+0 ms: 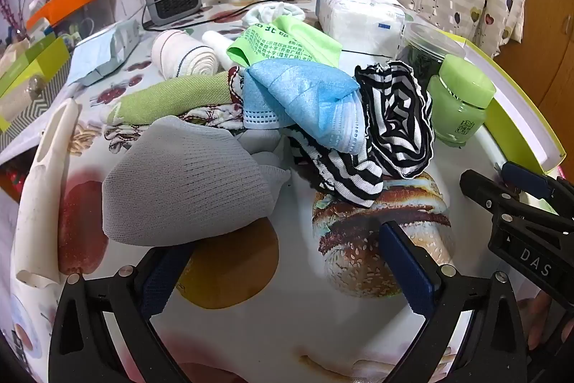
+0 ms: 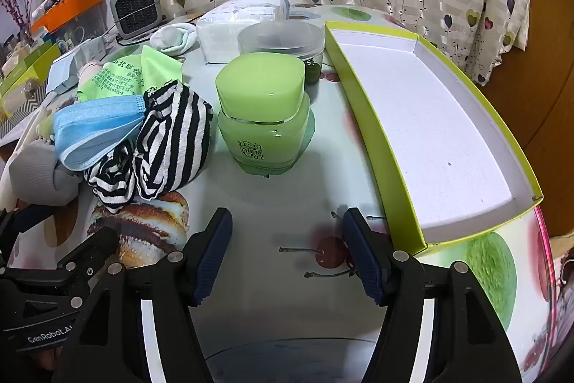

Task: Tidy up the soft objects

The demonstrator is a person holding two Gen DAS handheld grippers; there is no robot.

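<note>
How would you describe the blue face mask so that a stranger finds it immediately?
Find the pile of soft items left of the green jar. The blue face mask lies on top, against the striped cloth. It alone is pale blue and pleated.

Bright, even indoor light, soft shadows, sharp focus, strong fisheye bending with dark corners.

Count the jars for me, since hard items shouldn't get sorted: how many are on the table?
2. A green jar stands beside the striped cloth; a clear jar stands directly behind it, partly hidden. The pile may hide others.
</note>
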